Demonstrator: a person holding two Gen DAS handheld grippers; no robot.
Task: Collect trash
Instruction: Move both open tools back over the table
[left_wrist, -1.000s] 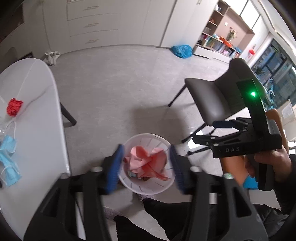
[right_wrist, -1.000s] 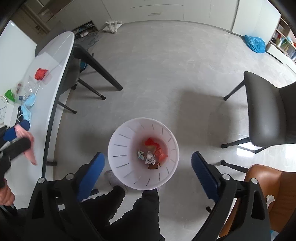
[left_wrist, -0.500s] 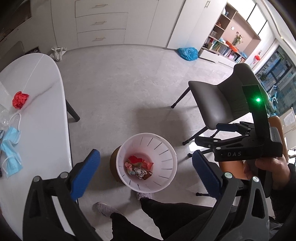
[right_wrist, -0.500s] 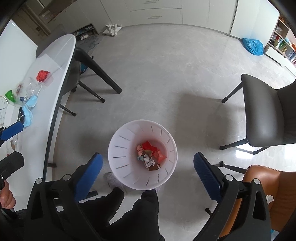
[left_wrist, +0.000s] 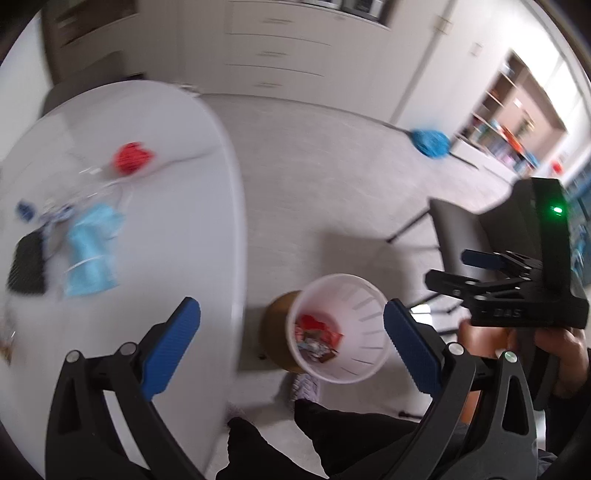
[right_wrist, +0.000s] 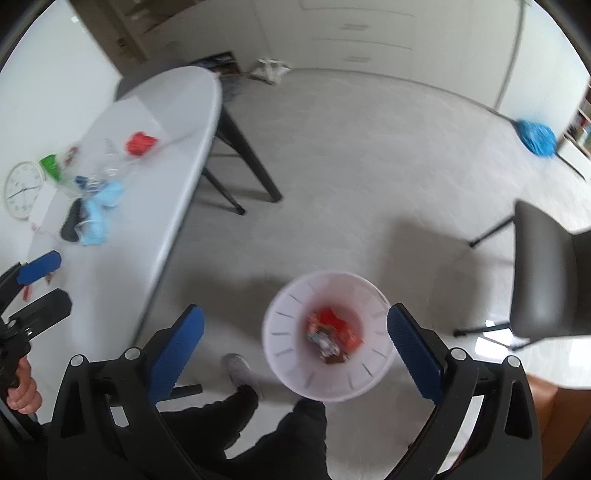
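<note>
The left gripper (left_wrist: 291, 347), its blue-padded fingers spread wide, holds nothing; just ahead of its right finger and below it stands the white slotted plastic waste bin (left_wrist: 365, 299) on the grey floor, with crumpled red and mixed wrappers (left_wrist: 317, 338) lying in its bottom. The right gripper (right_wrist: 295, 347) is likewise spread wide and empty, the same bin sitting between its fingers toward the right one. Further ahead and left of both tools, on the white oval table (left_wrist: 177, 155), lie light blue face masks (left_wrist: 90, 251), then a clear plastic bag (right_wrist: 107, 166), and farthest a crumpled red wrapper (left_wrist: 132, 157). A grey chair (right_wrist: 546, 273) stands off right.
</note>
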